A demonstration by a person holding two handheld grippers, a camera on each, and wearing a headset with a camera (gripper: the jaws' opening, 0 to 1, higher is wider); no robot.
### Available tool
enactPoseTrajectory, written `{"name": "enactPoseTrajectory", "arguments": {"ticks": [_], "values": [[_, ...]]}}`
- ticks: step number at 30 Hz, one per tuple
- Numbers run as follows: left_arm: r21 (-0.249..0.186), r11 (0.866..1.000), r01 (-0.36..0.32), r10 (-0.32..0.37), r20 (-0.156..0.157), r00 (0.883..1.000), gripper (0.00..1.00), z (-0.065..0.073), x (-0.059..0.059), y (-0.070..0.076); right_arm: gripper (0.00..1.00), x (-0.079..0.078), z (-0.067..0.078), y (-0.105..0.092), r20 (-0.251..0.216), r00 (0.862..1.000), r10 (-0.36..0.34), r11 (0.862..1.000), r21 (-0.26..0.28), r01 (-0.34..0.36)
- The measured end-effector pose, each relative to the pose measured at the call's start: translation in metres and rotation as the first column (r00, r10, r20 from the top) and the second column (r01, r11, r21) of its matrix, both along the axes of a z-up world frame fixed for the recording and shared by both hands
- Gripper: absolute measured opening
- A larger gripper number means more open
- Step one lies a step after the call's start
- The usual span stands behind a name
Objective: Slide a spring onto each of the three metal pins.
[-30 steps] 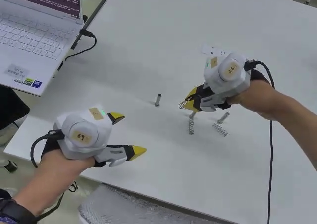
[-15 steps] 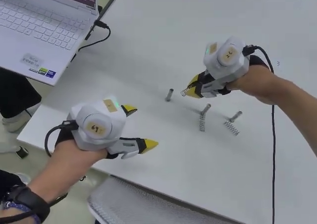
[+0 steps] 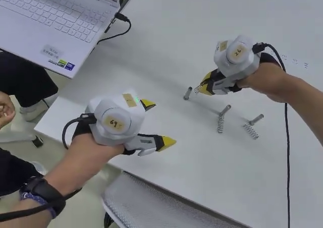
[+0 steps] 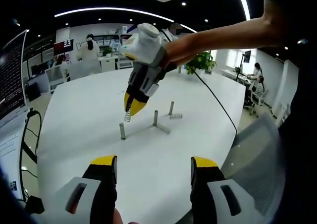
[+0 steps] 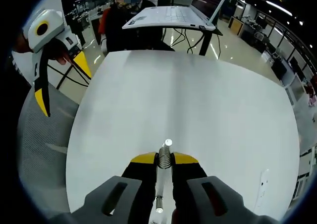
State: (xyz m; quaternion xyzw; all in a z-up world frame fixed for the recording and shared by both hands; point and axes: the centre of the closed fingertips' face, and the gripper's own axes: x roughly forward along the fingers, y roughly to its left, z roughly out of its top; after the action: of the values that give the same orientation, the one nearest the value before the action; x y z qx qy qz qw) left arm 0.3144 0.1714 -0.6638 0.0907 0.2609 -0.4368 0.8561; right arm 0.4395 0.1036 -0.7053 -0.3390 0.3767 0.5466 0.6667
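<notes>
Spring held close to the bare pin
The right gripper was clamped on it just above the white table; the left gripper hovered nearer the table edge, jaws apart.

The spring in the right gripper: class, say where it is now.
In the head view the spring sits pinched in the right gripper, just right of the bare pin.

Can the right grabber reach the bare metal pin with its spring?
Probably yes. The right gripper, clamped on a small coiled metal spring, hangs just beside the short bare metal pin, nothing between.
</notes>
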Motion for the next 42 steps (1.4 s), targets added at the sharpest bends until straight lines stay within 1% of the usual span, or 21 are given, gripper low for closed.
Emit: {"name": "enactPoseTrajectory", "arguments": {"ticks": [3, 8, 15, 16, 23, 32, 37, 42], "values": [[0.001, 1.000, -0.002, 0.002, -0.010, 1.000, 0.56, -0.003, -0.001, 0.001, 0.09, 0.003, -0.002, 0.004, -0.001, 1.000, 0.000, 1.000, 0.002, 0.000], [0.002, 1.000, -0.002, 0.002, -0.016, 1.000, 0.56, -0.004, -0.002, 0.003, 0.09, 0.007, -0.003, 0.007, 0.001, 1.000, 0.004, 1.000, 0.006, -0.004], [0.000, 1.000, 0.000, 0.000, -0.016, 1.000, 0.56, -0.004, 0.000, 0.002, 0.09, 0.007, -0.006, 0.009, -0.003, 1.000, 0.024, 1.000, -0.003, -0.024], [-0.002, 1.000, 0.000, 0.000, -0.016, 1.000, 0.56, -0.004, 0.001, 0.001, 0.09, 0.010, -0.008, 0.009, -0.004, 1.000, 0.023, 1.000, -0.001, -0.023], [-0.004, 1.000, 0.002, -0.002, -0.019, 1.000, 0.55, -0.005, 0.001, 0.000, 0.09, 0.015, -0.011, 0.011, -0.004, 1.000, 0.031, 0.999, -0.007, -0.031], [-0.005, 1.000, 0.000, 0.000, -0.027, 1.000, 0.55, -0.007, -0.001, 0.000, 0.09, 0.015, -0.015, 0.015, -0.009, 0.999, 0.040, 0.999, -0.016, -0.040], [-0.008, 1.000, -0.005, 0.005, -0.021, 1.000, 0.55, -0.005, 0.000, 0.000, 0.09, 0.014, -0.020, 0.014, -0.007, 0.999, 0.046, 0.998, -0.033, -0.046], [-0.009, 1.000, -0.005, 0.005, -0.020, 1.000, 0.55, -0.004, 0.000, 0.000, 0.09, 0.014, -0.020, 0.018, -0.007, 0.999, 0.045, 0.999, -0.030, -0.046]]}}
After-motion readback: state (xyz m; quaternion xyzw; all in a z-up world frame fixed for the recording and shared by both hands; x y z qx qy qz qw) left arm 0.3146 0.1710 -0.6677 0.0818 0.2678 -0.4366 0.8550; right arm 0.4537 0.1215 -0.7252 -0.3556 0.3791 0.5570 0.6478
